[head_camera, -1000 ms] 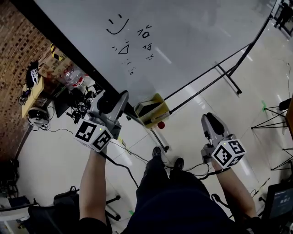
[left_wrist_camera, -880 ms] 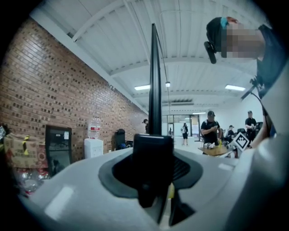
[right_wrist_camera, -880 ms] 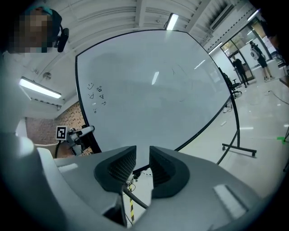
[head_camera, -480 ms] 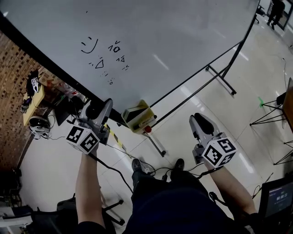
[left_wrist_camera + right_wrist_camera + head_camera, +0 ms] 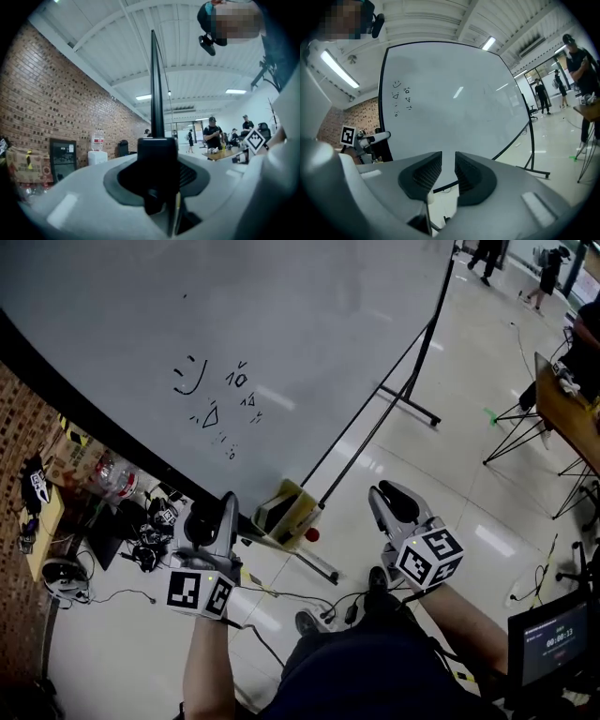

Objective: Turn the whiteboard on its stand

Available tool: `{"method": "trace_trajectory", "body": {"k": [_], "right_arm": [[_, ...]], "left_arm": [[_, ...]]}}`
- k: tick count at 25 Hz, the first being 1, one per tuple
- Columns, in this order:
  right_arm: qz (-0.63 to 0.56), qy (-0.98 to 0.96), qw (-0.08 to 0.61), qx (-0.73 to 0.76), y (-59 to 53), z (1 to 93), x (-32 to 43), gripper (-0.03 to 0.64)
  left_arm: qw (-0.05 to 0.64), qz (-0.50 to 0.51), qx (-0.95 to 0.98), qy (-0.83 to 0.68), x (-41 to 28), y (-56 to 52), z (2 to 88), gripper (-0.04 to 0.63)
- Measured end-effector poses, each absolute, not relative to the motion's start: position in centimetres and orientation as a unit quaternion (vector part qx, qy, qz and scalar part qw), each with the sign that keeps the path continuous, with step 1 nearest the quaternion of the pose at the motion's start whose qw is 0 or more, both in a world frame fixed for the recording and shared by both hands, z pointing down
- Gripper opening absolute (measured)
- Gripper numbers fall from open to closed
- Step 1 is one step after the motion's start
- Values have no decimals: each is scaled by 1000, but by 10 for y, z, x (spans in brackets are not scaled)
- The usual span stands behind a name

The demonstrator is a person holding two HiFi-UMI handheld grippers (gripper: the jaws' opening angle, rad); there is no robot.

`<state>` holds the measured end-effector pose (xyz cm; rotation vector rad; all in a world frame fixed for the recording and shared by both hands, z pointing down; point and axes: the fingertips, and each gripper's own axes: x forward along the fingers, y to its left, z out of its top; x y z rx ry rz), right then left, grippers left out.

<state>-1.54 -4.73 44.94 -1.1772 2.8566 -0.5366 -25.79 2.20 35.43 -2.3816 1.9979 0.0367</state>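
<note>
The big whiteboard (image 5: 281, 334) with small black scribbles (image 5: 211, 395) fills the top of the head view, tilted on its black stand (image 5: 408, 407). My left gripper (image 5: 214, 507) is at the board's lower black frame edge. In the left gripper view that frame (image 5: 154, 84) runs edge-on between the jaws of my left gripper (image 5: 157, 159), which have just been closing on it. My right gripper (image 5: 382, 495) hangs free to the right of the board. Its jaws have been closing too, and in its own view my right gripper (image 5: 448, 171) keeps a narrow gap with nothing in it, facing the whiteboard (image 5: 450, 103).
A yellow box (image 5: 286, 512) with a red ball (image 5: 311, 534) sits under the board's lower edge. Bottles, cables and headsets (image 5: 122, 512) lie by the brick wall (image 5: 19, 427) at left. A table on thin legs (image 5: 548, 413) and a monitor (image 5: 553, 643) stand at right.
Both grippers have moved sideways across the floor together with the board's edge. The left one stays on the frame, and the stand's foot and the scribbles have shifted in the view.
</note>
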Motion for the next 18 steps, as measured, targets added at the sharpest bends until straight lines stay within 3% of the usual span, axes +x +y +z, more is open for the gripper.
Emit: {"method": "trace_trajectory", "body": {"k": [8, 18], "right_arm": [[-154, 890, 4, -429, -19, 434, -48, 83], [-157, 886, 0, -437, -15, 429, -36, 82]], "left_arm": [[17, 26, -770, 637, -256, 21, 355, 156], [12, 24, -767, 642, -256, 26, 351, 156]]}}
